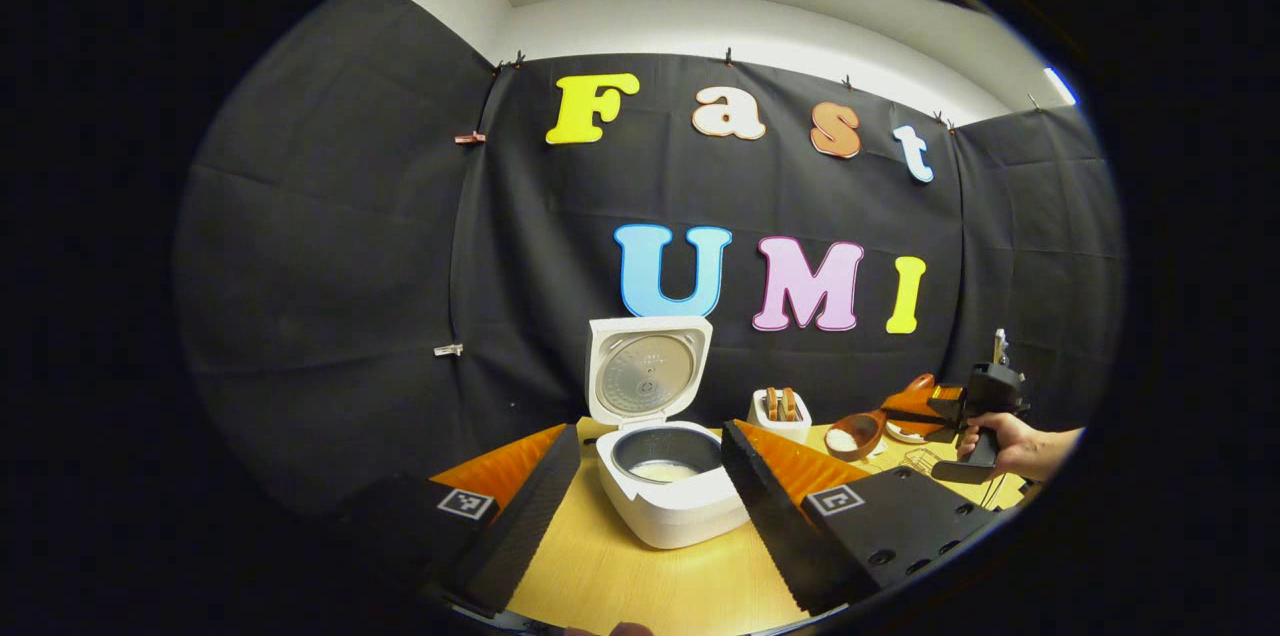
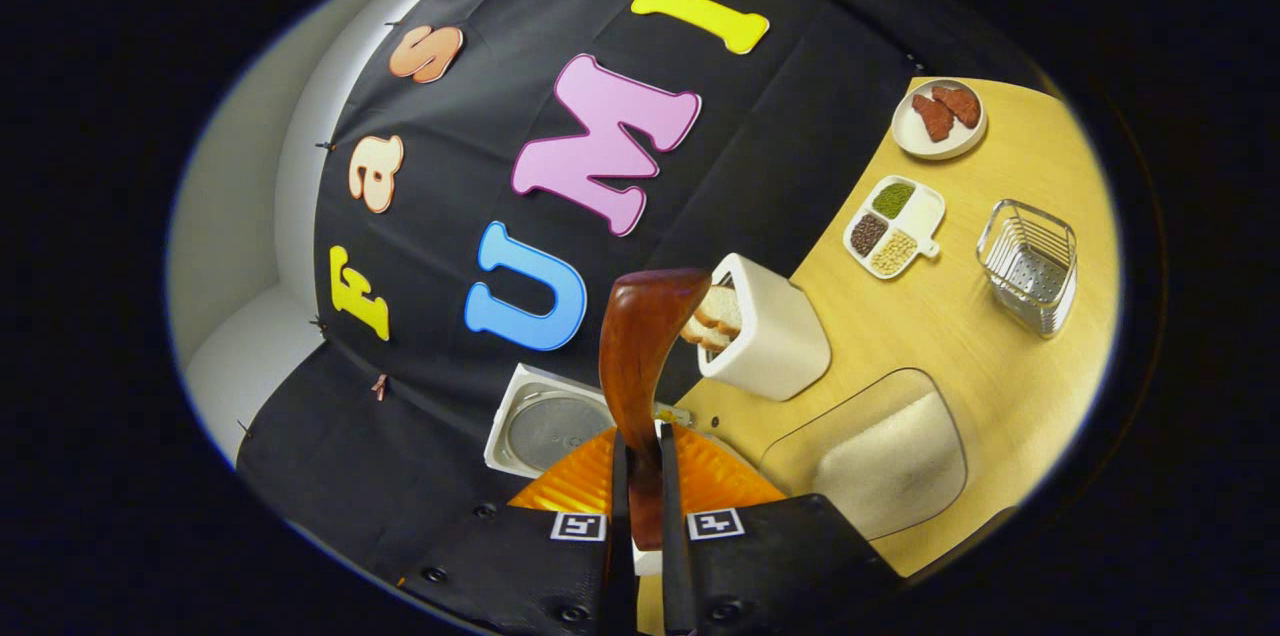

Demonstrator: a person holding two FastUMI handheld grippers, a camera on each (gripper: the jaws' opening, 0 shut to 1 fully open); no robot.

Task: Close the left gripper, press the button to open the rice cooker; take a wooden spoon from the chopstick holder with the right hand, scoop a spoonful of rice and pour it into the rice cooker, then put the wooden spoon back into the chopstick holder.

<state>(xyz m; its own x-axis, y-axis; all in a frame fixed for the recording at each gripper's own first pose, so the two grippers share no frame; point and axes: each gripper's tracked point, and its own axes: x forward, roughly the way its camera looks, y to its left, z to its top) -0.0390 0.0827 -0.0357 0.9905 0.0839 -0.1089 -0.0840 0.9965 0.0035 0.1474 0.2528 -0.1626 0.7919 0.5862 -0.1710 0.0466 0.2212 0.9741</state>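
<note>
Standing open on the table [image 1: 640,586]: rice cooker [image 1: 668,496], lid [image 1: 648,371] raised toward the far wall, some white rice visible in the inner pot. Button step judged done.

Left gripper [image 1: 650,476]: fingers spread wide, nothing between them, cooker framed in the gap.

Right gripper [image 2: 640,506]: jaws pinching the handle of the wooden spoon [image 2: 640,356]. In the left gripper view this gripper [image 1: 905,416] sits at far right in a person's hand [image 1: 1010,446], and the spoon's bowl [image 1: 855,434] carries a heap of white rice, right of the cooker and apart from it. Scoop judged taken; pour into the cooker and return of the spoon to the holder judged left.

Left gripper view supplies: cooker interior, loaded spoon bowl, hand on the right gripper.

Right gripper view supplies: spoon seen from its back, load hidden; clear tub of rice [image 2: 880,456] near the gripper; white toaster with bread [image 2: 765,326]; divided dish of grains [image 2: 892,226]; plate of brown pieces [image 2: 940,121]; wire-and-metal rack [image 2: 1030,261], possibly the chopstick holder, cannot tell.
</note>
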